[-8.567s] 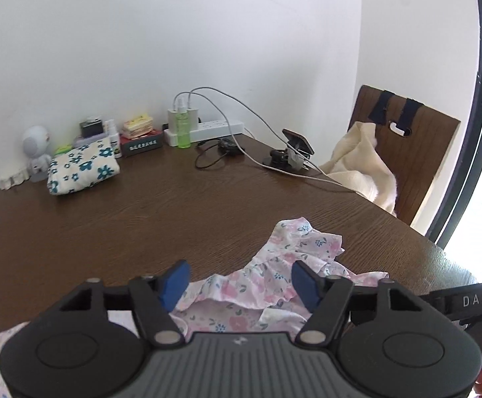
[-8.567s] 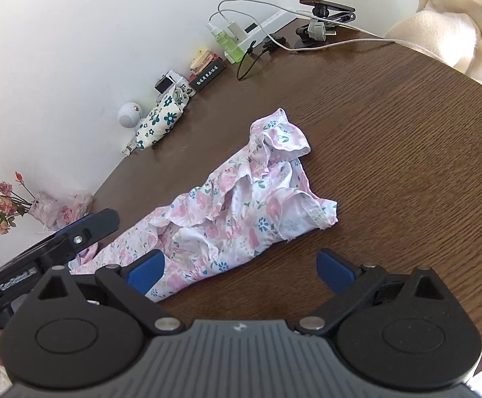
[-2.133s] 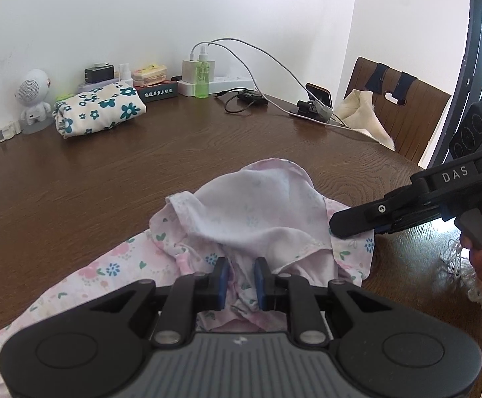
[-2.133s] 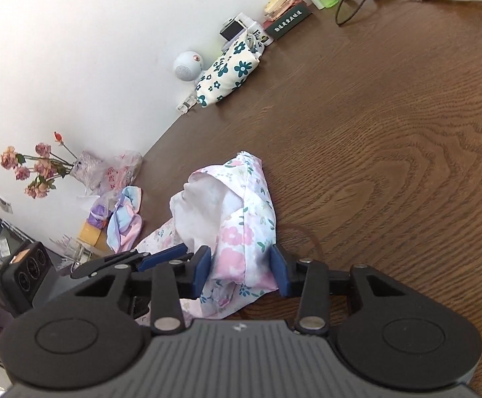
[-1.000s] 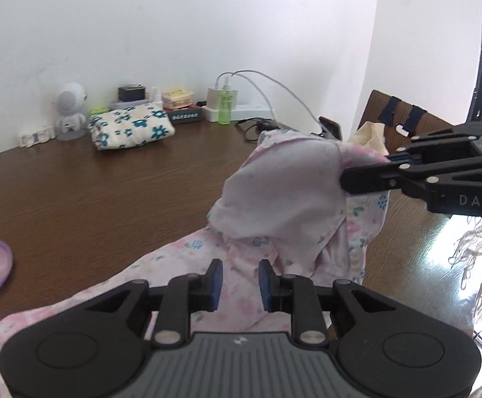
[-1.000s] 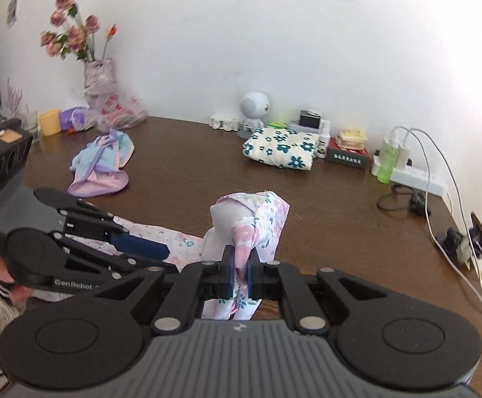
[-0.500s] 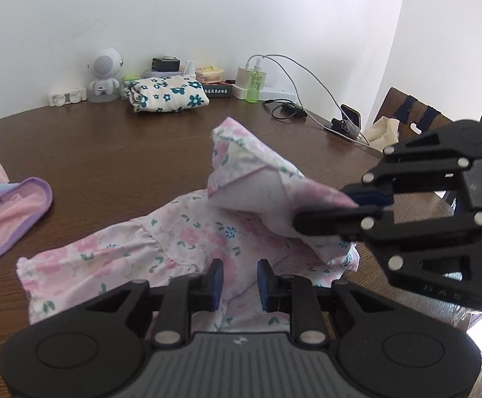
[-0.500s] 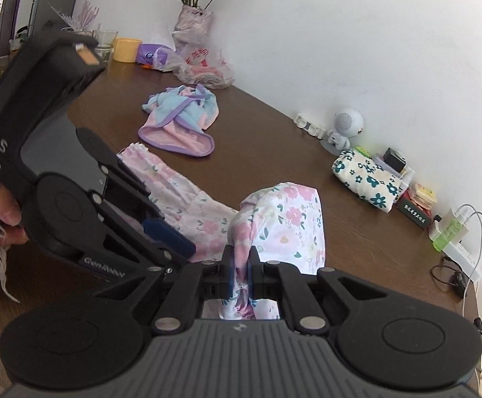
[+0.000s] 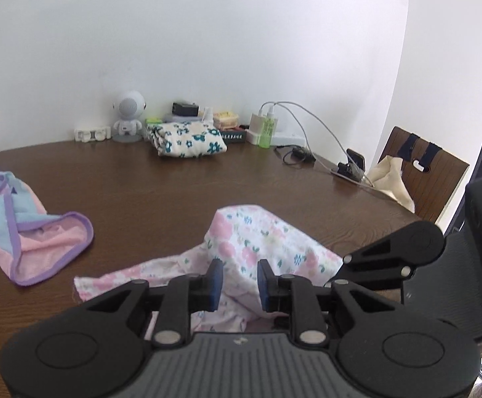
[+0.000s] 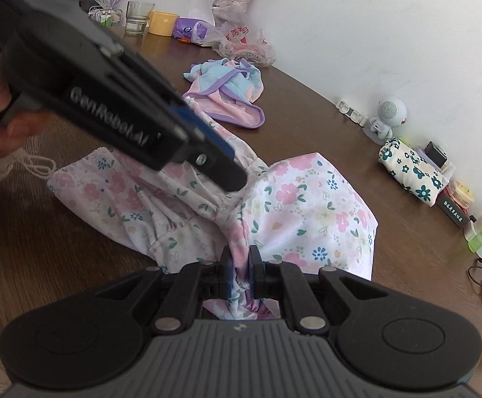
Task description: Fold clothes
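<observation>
Pinching bunched floral garment [image 10: 307, 205] in clamped right gripper [image 10: 240, 273], left gripper [image 9: 236, 280] slightly parted over cloth, fold partway; pastel garment [image 9: 25, 225] lies unfolded.

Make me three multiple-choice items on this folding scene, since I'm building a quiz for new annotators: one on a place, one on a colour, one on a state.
1. Where does the folded white cloth with teal flowers lie?
A. at the wall, beside the white robot figure
B. on the chair
C. under the grippers

2. What colour trims the pink and blue garment?
A. green
B. purple
C. black

3. How is the right gripper?
A. wide open above the table
B. shut on the pink floral garment
C. shut on a cable

Answers: 1 A, it sits at the table's far edge next to the figure; 2 B, a purple band edges it; 3 B, its jaws pinch a bunch of floral cloth.
</observation>
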`<move>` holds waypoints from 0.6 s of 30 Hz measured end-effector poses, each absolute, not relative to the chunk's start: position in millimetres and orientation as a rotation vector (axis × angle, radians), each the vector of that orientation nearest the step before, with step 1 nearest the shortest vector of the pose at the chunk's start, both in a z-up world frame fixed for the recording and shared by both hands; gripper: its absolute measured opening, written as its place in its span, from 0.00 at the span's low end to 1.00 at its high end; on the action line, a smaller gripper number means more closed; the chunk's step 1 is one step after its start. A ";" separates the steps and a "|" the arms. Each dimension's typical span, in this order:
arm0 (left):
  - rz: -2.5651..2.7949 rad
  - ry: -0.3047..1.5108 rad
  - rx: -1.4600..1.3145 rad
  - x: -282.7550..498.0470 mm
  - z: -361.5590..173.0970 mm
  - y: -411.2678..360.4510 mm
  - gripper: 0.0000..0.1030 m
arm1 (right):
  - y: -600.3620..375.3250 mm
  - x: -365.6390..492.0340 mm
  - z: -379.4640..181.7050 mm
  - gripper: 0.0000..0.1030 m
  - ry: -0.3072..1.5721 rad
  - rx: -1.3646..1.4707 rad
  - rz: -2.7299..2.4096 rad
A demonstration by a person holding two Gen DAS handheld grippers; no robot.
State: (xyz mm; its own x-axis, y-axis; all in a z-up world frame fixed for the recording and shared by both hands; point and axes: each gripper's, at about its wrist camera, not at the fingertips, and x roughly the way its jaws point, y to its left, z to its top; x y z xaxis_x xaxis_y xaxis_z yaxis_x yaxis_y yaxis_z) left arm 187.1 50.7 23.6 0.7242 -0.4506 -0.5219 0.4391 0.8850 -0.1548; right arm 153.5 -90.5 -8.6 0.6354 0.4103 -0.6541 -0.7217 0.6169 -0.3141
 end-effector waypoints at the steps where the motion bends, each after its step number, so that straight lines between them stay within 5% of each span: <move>1: -0.497 0.584 -0.013 190.9 23.6 46.4 0.19 | -90.1 153.0 -9.7 0.09 0.567 -0.605 0.694; 3: -0.509 0.588 0.004 198.3 23.5 37.9 0.18 | -89.8 151.7 -11.9 0.10 0.564 -0.604 0.694; 5: -0.521 0.593 0.021 205.8 23.5 29.3 0.07 | -89.8 149.7 -13.0 0.14 0.560 -0.603 0.697; 9: -0.499 0.669 0.023 217.9 6.0 25.5 0.06 | -106.4 148.1 -1.1 0.25 0.563 -0.515 0.725; 18: -0.485 0.709 0.039 218.6 -7.4 28.2 0.06 | -167.6 180.4 25.9 0.20 0.600 -0.210 0.675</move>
State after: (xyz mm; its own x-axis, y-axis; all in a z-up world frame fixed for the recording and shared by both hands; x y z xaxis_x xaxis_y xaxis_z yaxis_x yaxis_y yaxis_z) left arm 218.6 28.2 -7.4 0.6531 -0.4148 -0.6335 0.4407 0.8885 -0.1275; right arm 180.4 -167.6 25.9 0.6203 0.5240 -0.5836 -0.6411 0.7674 0.0077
